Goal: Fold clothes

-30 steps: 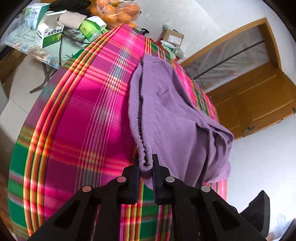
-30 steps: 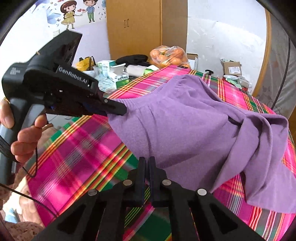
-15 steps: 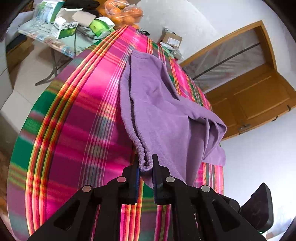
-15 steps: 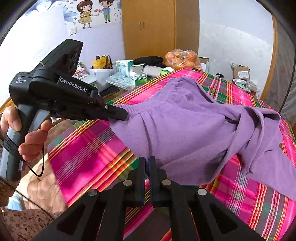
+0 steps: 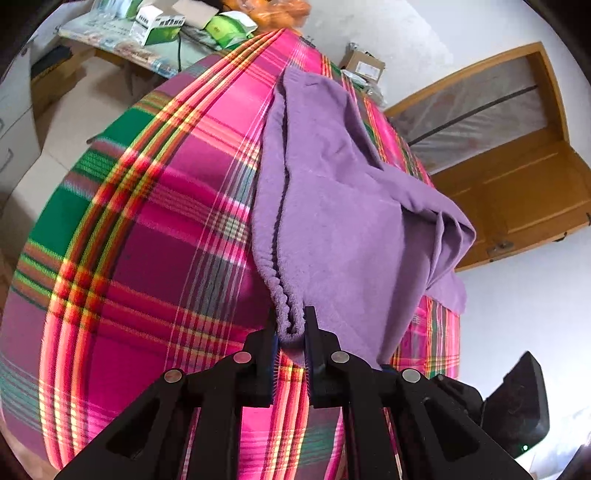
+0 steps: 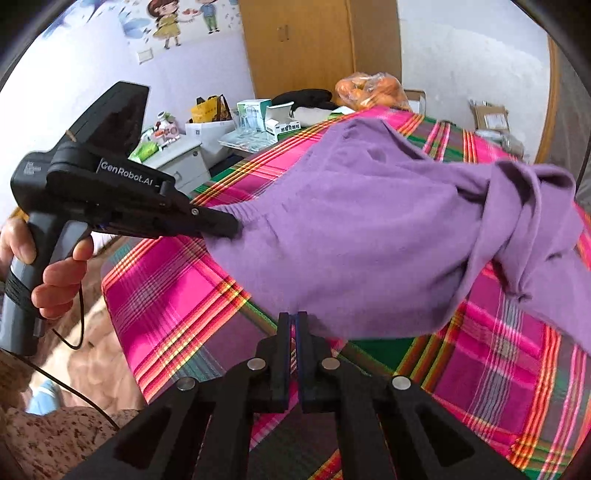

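one purple garment (image 6: pixel 373 229). one plaid cloth (image 5: pixel 155 236) under it. two grippers: left gripper (image 5: pixel 291 326) and right gripper (image 6: pixel 292 325). one hand (image 6: pixel 51 269) visible, on the left handle. one bag of oranges (image 6: pixel 371 90). at least three small boxes: two white-green (image 5: pixel 157 27) (image 6: pixel 282 123), one brown carton (image 5: pixel 364 66). one yellow bag (image 6: pixel 207 110).

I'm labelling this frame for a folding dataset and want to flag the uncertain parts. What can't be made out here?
- Right gripper: whether it pinches the purple garment; the hem ends right at its shut fingertips.
- Garment's far end: in the right wrist view, cut off by the frame edge.
- Garment type: bunched folds hide its shape in both views.
- Bag of oranges: left wrist view, cropped and blurred.
- Left gripper clearly clamps the hem.
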The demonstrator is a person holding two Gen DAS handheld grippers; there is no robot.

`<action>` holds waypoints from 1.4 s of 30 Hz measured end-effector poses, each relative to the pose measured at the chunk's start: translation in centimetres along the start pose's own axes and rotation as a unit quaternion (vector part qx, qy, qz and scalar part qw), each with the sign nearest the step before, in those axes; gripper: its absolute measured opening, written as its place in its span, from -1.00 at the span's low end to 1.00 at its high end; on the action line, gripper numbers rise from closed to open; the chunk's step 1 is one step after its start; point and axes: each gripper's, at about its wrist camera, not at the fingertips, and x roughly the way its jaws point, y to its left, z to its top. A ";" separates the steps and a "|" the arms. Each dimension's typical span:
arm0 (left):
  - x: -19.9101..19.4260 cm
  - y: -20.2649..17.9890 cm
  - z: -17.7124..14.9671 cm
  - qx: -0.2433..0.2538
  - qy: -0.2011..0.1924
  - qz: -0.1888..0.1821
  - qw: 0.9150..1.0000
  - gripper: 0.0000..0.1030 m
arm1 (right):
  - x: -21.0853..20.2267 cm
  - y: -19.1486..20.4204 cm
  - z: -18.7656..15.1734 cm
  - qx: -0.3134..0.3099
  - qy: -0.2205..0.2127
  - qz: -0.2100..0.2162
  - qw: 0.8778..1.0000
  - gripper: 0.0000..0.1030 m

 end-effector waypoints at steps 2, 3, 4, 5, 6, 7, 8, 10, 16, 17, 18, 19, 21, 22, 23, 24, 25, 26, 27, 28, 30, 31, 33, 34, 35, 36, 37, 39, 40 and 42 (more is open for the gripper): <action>-0.2 0.0 0.3 -0.001 -0.009 0.007 1.000 -0.73 | -0.2 -0.5 -0.4 0.007 -0.003 0.004 1.000 -0.95; -0.3 0.1 0.4 -0.002 -0.012 0.010 1.000 -0.69 | -0.5 -0.8 -0.6 0.011 -0.008 0.004 1.000 -0.95; -0.4 0.1 0.4 -0.004 -0.015 0.015 1.000 -0.68 | -0.8 -1.1 -0.8 0.017 -0.012 0.006 1.000 -0.95; -0.5 0.0 0.6 -0.001 -0.021 0.022 1.000 -0.68 | -1.1 -1.6 -1.0 0.025 -0.018 0.007 0.999 -0.95; -0.6 -0.1 0.8 0.002 -0.027 0.031 0.999 -0.68 | -1.3 -2.3 -1.1 0.035 -0.022 0.004 0.999 -0.95; -0.7 -0.2 0.9 0.005 -0.033 0.040 0.999 -0.65 | -1.4 -2.8 -1.2 0.044 -0.025 0.000 0.999 -0.94; -0.9 -0.1 1.0 0.004 -0.040 0.048 0.998 -0.63 | -1.7 -3.6 -1.4 0.056 -0.029 -0.004 0.998 -0.94; -1.4 -0.1 1.2 0.007 -0.054 0.059 0.997 -0.63 | -2.2 -5.4 -1.7 0.084 -0.038 -0.011 0.996 -0.94; 0.1 -3.9 2.1 0.056 -0.055 0.020 0.997 -0.60 | -4.7 -10.9 -2.6 0.165 -0.072 -0.052 0.982 -0.93; 0.7 -4.7 2.3 0.066 -0.049 0.016 0.996 -0.60 | -5.1 -11.8 -2.7 0.177 -0.078 -0.058 0.979 -0.91; 1.4 -5.7 2.5 0.078 -0.040 0.010 0.996 -0.60 | -5.6 -12.7 -2.9 0.189 -0.085 -0.063 0.976 -0.87; 2.3 -6.7 2.7 0.091 -0.031 0.004 0.995 -0.60 | -6.0 -13.6 -2.9 0.197 -0.092 -0.067 0.974 -0.85; 3.8 -8.7 2.9 0.117 -0.013 -0.008 0.993 -0.51 | -6.6 -15.1 -2.7 0.211 -0.104 -0.075 0.969 -0.77; 4.4 -9.7 3.0 0.130 -0.006 -0.015 0.991 -0.46 | -6.9 -15.9 -2.5 0.215 -0.110 -0.079 0.967 -0.75; 5.1 -10.7 3.0 0.142 -0.001 -0.022 0.990 -0.46 | -7.1 -16.5 -2.1 0.216 -0.117 -0.081 0.966 -0.73; 5.9 -11.7 3.2 0.152 0.006 -0.024 0.988 -0.46 | -7.3 -17.0 -1.8 0.218 -0.124 -0.080 0.965 -0.70; 6.7 -12.7 3.4 0.163 0.013 -0.029 0.986 -0.46 | -7.3 -17.3 -1.5 0.219 -0.128 -0.077 0.964 -0.67; 7.5 -13.6 3.7 0.174 0.020 -0.034 0.984 -0.43 | -7.2 -17.6 -1.1 0.222 -0.131 -0.073 0.963 -0.60; 8.2 -14.3 4.0 0.176 0.024 -0.034 0.984 -0.42 | -7.2 -18.1 -0.7 0.225 -0.134 -0.069 0.963 -0.53; 8.7 -14.9 4.3 0.173 0.026 -0.036 0.984 -0.42 | -7.2 -18.5 -0.3 0.228 -0.136 -0.063 0.962 -0.51; 9.3 -15.8 5.0 0.174 0.028 -0.046 0.983 -0.41 | -7.1 -19.2 0.2 0.233 -0.141 -0.046 0.961 -0.47; 9.6 -16.3 5.4 0.176 0.028 -0.050 0.983 -0.37 | -7.0 -19.5 0.5 0.235 -0.144 -0.035 0.961 -0.46; 10.1 -17.1 6.0 0.183 0.018 -0.046 0.982 -0.22 | -6.7 -20.0 1.0 0.240 -0.148 -0.011 0.959 -0.38; 10.6 -17.4 6.2 0.185 0.022 -0.047 0.981 -0.23 | -6.4 -20.2 1.3 0.241 -0.146 -0.005 0.960 -0.38; 11.0 -17.7 6.3 0.187 0.029 -0.048 0.981 -0.23 | -6.1 -20.3 1.6 0.240 -0.143 -0.001 0.960 -0.37; 11.3 -17.7 6.4 0.185 0.033 -0.050 0.981 -0.22 | -5.8 -20.3 1.8 0.239 -0.138 -0.001 0.961 -0.37; 11.6 -17.8 6.4 0.181 0.038 -0.052 0.981 -0.22 | -5.4 -20.3 1.9 0.238 -0.133 -0.003 0.962 -0.37; 12.2 -17.8 6.6 0.174 0.046 -0.055 0.982 -0.22 | -4.8 -20.5 2.1 0.240 -0.128 0.002 0.962 -0.37; 12.5 -17.8 6.6 0.171 0.050 -0.057 0.982 -0.23 | -4.6 -20.5 2.3 0.240 -0.125 0.005 0.963 -0.37; 13.0 -17.9 6.7 0.164 0.059 -0.060 0.983 -0.23 | -4.1 -20.5 2.6 0.237 -0.120 0.011 0.964 -0.38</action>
